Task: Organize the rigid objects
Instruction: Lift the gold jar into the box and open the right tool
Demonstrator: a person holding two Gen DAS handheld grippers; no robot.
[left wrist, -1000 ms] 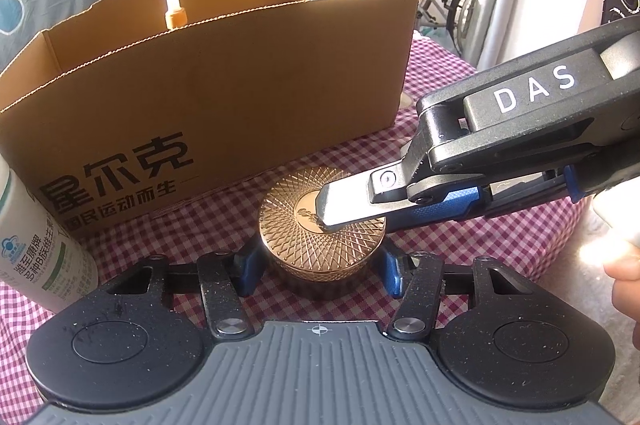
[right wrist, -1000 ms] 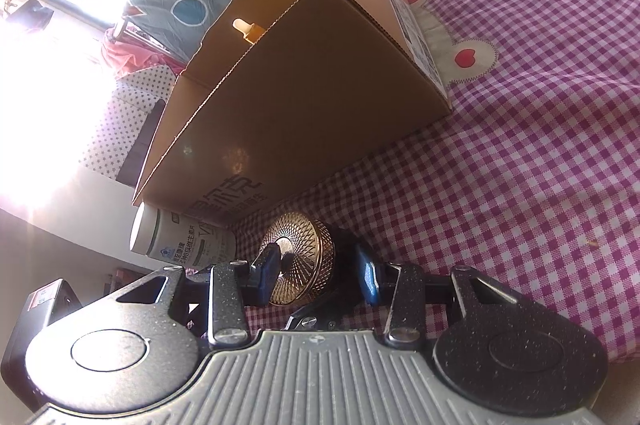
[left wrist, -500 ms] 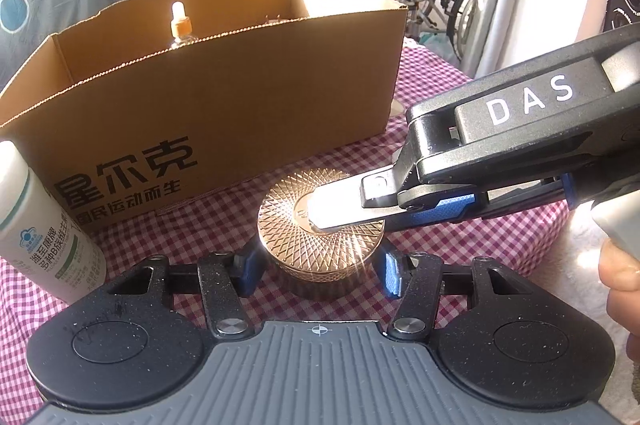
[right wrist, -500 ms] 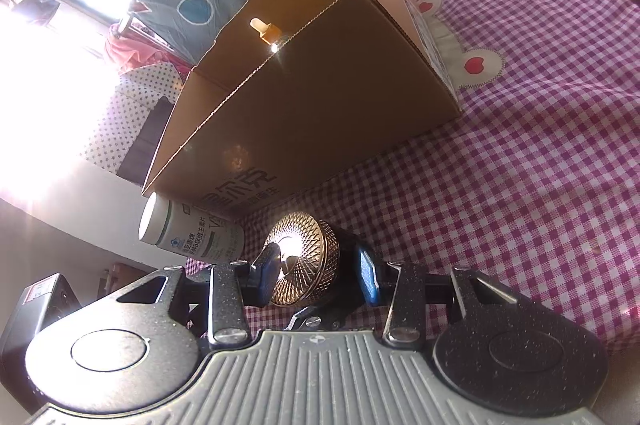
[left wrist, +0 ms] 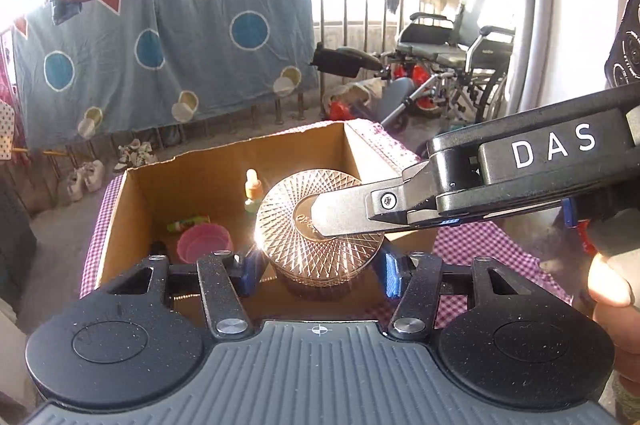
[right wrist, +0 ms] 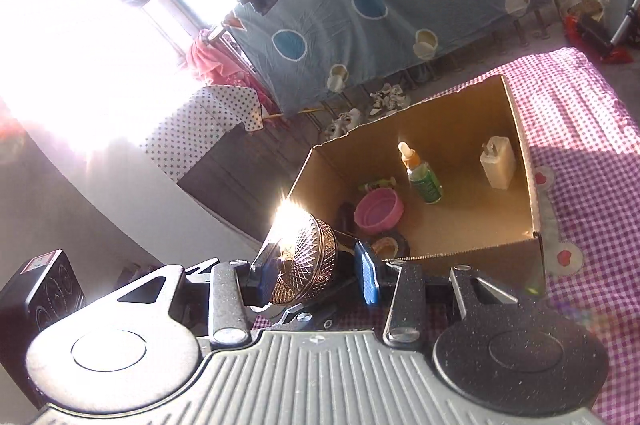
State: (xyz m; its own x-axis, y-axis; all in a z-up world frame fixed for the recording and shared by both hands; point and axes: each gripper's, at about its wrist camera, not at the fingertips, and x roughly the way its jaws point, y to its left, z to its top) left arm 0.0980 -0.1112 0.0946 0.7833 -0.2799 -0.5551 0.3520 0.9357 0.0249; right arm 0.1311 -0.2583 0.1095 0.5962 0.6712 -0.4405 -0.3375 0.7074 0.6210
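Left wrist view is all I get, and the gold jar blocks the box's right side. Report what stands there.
Observer: A cream bottle stands upright by the cardboard box's right wall.
Operator: Check the floor behind the near wall.
Observer: A dark ring, maybe tape, lies there beside the pink bowl.
Operator: Confirm the right gripper's hold.
Observer: Its pads sit on the gold jar's lid and base.
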